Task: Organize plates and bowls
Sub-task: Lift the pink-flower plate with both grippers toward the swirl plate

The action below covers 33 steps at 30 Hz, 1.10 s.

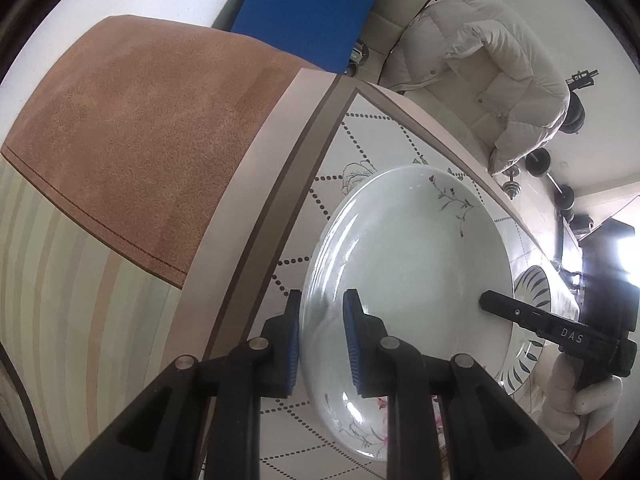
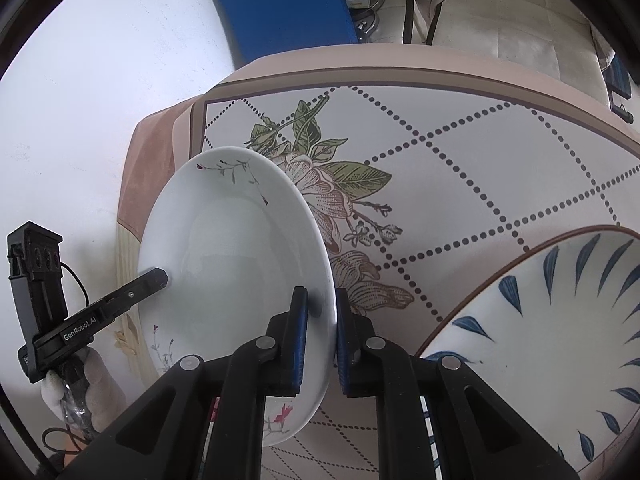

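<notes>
A white plate with small flower sprigs (image 1: 408, 248) (image 2: 232, 264) is held tilted above the table by both grippers. My left gripper (image 1: 322, 340) is shut on its near rim, one blue pad on each face. My right gripper (image 2: 322, 340) is shut on the opposite rim in the same way. In the left wrist view the right gripper (image 1: 532, 316) reaches in from the right edge. In the right wrist view the left gripper (image 2: 100, 308) reaches in from the left. A plate with blue leaf marks (image 2: 560, 336) (image 1: 528, 332) lies on the table beside it.
The table carries a cloth with dotted diamonds and a printed flower (image 2: 460, 168). Its brown corner (image 1: 152, 132) hangs over the edge. A chair with a pale puffy jacket (image 1: 480, 64) and a blue board (image 2: 280, 8) stand behind the table.
</notes>
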Available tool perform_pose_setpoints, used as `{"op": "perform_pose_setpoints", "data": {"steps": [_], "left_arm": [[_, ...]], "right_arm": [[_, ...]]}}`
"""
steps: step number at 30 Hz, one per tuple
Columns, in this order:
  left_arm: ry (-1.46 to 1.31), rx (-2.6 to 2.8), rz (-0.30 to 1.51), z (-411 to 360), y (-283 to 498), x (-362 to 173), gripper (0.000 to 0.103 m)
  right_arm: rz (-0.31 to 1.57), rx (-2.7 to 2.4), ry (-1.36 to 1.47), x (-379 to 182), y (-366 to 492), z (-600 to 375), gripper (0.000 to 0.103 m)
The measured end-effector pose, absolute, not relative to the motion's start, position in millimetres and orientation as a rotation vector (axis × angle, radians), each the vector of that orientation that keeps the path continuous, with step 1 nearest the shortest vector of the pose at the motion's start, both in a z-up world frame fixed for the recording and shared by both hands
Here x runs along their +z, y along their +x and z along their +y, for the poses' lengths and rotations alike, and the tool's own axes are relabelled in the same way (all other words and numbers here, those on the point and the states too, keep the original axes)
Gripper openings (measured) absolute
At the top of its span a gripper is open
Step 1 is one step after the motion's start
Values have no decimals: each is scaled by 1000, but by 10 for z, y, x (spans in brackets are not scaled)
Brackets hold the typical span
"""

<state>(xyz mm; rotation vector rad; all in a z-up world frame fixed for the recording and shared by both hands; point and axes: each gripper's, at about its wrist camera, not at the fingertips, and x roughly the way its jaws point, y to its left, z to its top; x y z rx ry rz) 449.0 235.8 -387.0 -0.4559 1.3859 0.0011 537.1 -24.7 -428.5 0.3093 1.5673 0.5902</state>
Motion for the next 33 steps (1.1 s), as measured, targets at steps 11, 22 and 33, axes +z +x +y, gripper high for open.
{"op": "perform_pose_setpoints", "data": {"steps": [11,22,33], "left_arm": [[-378,-85,1358,1874,4281,-3426,17],[-252,-226,1390,926,3930,-3177,17],[-157,-341,1444,19,3436,-3268,17]], "right_arm": [[1485,569,375,-3804,5050,-693,13],[1445,489,450,-3476,4166,-1694,13],[1433,376,516,-3461,3238,-2647,13]]}}
